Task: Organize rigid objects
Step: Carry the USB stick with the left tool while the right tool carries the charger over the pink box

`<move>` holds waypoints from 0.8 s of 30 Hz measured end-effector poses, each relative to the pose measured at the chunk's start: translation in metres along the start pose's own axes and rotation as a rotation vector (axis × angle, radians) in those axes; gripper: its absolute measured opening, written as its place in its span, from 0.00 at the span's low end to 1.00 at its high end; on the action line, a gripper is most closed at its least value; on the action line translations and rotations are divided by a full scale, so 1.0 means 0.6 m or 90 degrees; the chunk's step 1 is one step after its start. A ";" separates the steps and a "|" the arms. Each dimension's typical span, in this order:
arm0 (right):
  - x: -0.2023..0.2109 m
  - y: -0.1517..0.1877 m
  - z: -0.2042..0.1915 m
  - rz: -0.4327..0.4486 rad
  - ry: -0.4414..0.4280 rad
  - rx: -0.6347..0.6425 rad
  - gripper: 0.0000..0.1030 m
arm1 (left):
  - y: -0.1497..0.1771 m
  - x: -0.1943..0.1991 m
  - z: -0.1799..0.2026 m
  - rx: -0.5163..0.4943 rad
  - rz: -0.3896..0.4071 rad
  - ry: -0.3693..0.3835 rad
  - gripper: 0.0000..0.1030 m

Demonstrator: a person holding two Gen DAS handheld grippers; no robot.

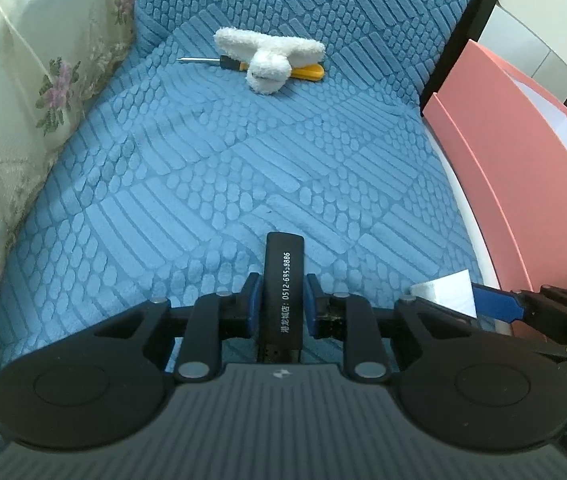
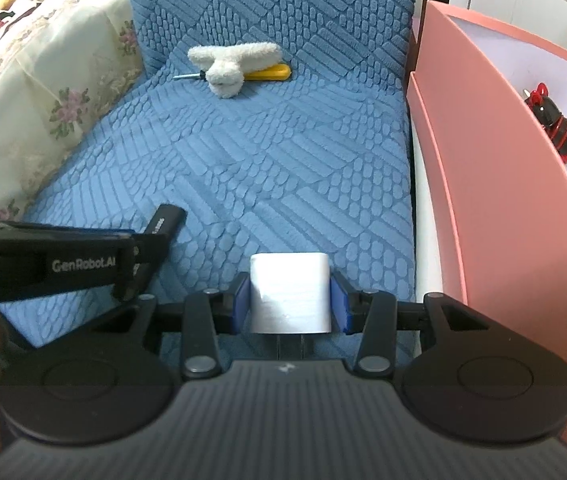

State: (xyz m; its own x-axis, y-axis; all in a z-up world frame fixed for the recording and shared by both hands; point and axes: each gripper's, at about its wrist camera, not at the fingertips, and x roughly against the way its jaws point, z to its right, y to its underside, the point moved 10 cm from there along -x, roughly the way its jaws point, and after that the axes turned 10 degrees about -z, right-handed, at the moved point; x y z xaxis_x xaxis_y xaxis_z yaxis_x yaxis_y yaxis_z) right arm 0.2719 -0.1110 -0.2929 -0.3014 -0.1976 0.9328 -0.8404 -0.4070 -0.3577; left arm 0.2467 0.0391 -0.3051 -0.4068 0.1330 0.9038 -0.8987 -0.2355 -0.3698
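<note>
The left gripper [image 1: 282,302] pinches a slim black rectangular bar with white printed digits [image 1: 284,292] between its blue pads; the bar's lower end is hidden behind the gripper body, so its full length cannot be told. The right gripper [image 2: 290,300] has its blue pads pressed on the two sides of a white rounded block [image 2: 290,292], whose underside is likewise hidden. Both are held over the front edge of a seat covered in blue textured fabric [image 1: 243,168], the white block nearer the seat's right edge.

At the back edge of the seat lies a yellow-handled screwdriver [image 1: 307,73]; a white fluffy plush toy [image 1: 269,58] lies across its middle, leaving only the metal tip, a dark collar and the handle's end in view.

Just beside the seat's right edge stands a pink cardboard box with a white inside [image 2: 495,184], cut off by the picture's edge. In it is a small red and black object [image 2: 559,126], half hidden by the box wall and hard to identify. Along the seat's left edge hangs cream floral cloth [image 1: 43,92]. Pale wall tiles show behind the box.
</note>
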 end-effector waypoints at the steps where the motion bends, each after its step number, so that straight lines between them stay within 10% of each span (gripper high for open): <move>1: 0.002 -0.003 0.001 0.003 0.000 -0.001 0.44 | 0.000 0.001 0.000 0.006 -0.002 0.007 0.25; 24: 0.103 -0.027 -0.001 0.014 -0.035 -0.011 0.44 | -0.011 0.113 0.007 0.113 0.045 0.103 0.25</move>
State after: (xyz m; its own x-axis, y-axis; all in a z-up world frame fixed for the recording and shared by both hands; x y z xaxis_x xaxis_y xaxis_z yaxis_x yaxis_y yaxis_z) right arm 0.2666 -0.1158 -0.2296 -0.2946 -0.2557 0.9208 -0.8415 -0.3873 -0.3768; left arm 0.2258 0.0458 -0.2407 -0.5018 0.2584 0.8255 -0.8299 -0.4128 -0.3752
